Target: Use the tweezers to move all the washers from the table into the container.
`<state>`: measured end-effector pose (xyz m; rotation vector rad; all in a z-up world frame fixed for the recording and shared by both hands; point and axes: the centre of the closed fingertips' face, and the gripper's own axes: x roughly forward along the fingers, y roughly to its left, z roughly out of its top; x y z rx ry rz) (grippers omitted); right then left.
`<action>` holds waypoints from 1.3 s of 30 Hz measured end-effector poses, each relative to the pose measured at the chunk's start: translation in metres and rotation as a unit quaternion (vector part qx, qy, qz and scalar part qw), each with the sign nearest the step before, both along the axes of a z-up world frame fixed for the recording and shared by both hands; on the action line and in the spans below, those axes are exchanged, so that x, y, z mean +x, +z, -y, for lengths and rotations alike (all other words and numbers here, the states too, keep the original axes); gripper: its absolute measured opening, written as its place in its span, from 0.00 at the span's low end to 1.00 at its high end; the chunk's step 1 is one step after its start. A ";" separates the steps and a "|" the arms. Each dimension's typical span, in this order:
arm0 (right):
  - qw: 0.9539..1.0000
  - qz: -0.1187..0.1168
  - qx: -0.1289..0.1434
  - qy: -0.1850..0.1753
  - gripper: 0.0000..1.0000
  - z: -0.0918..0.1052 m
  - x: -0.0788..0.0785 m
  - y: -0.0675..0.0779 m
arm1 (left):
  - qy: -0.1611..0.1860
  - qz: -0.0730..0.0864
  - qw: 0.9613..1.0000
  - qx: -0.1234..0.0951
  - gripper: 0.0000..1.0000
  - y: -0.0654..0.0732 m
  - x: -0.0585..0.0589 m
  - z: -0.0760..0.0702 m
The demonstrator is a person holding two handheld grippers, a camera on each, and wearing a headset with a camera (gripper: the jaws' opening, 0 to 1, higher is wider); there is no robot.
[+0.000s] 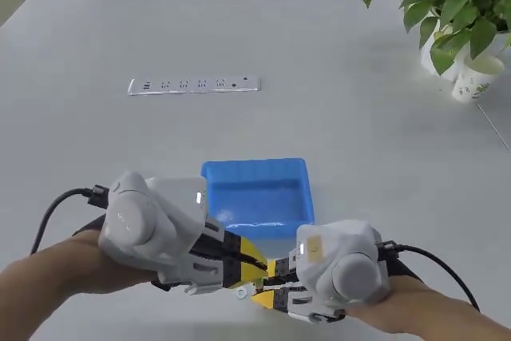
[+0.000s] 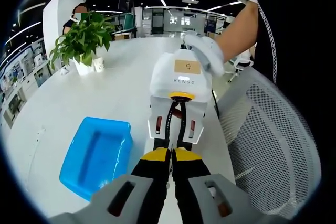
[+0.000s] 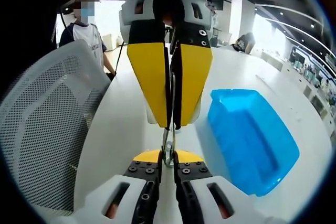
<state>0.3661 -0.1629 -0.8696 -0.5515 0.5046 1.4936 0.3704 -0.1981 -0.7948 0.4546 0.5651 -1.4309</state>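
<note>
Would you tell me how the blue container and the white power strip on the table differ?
The container is blue; the power strip is white. The container is an open tray with raised walls; the power strip is a flat, slim bar. In the head view the container lies nearer the camera; the power strip lies farther out and to the left. Both rest on the grey table, apart from each other.

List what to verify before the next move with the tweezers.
1. Grip on tweezers: ok, left gripper is shut on them.
2. Second hold: ok, right gripper is shut on their end.
3. Location of washers: cannot tell, too small to make out on the table.
4. Access to container: ok, open-topped, just beyond both grippers.
5. Tweezer tips free: cannot tell, the jaws cover them.
</note>
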 end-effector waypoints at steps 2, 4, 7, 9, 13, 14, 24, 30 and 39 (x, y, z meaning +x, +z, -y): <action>1.000 -0.003 0.000 -0.002 0.10 0.000 0.000 0.000 | 0.000 -0.001 1.000 0.000 0.05 0.000 0.000 0.000; 1.000 -0.005 -0.001 -0.002 0.09 0.000 0.000 0.000 | 0.000 -0.001 1.000 0.000 0.05 0.000 0.000 -0.001; 1.000 -0.008 -0.001 -0.004 0.09 0.000 0.000 0.000 | 0.000 -0.001 1.000 0.001 0.05 -0.001 0.001 -0.001; 1.000 -0.009 -0.001 -0.005 0.09 0.000 0.000 0.000 | 0.000 -0.001 1.000 0.001 0.05 0.000 0.001 -0.001; 1.000 -0.012 0.000 -0.007 0.09 0.000 0.000 0.000 | 0.000 -0.002 1.000 0.001 0.05 0.000 0.001 -0.001; 1.000 -0.012 0.000 -0.008 0.09 0.000 0.000 0.000 | 0.000 -0.002 1.000 0.001 0.05 -0.001 0.001 -0.001; 1.000 -0.010 -0.003 -0.006 0.09 -0.001 0.000 -0.001 | -0.004 -0.001 1.000 0.010 0.05 0.000 0.000 -0.003; 1.000 -0.008 -0.005 -0.005 0.09 -0.001 -0.001 -0.001 | -0.006 -0.001 1.000 0.013 0.05 -0.001 -0.001 -0.004; 1.000 -0.008 -0.004 -0.003 0.09 -0.002 -0.002 0.004 | -0.008 0.000 1.000 0.012 0.05 0.004 -0.001 -0.005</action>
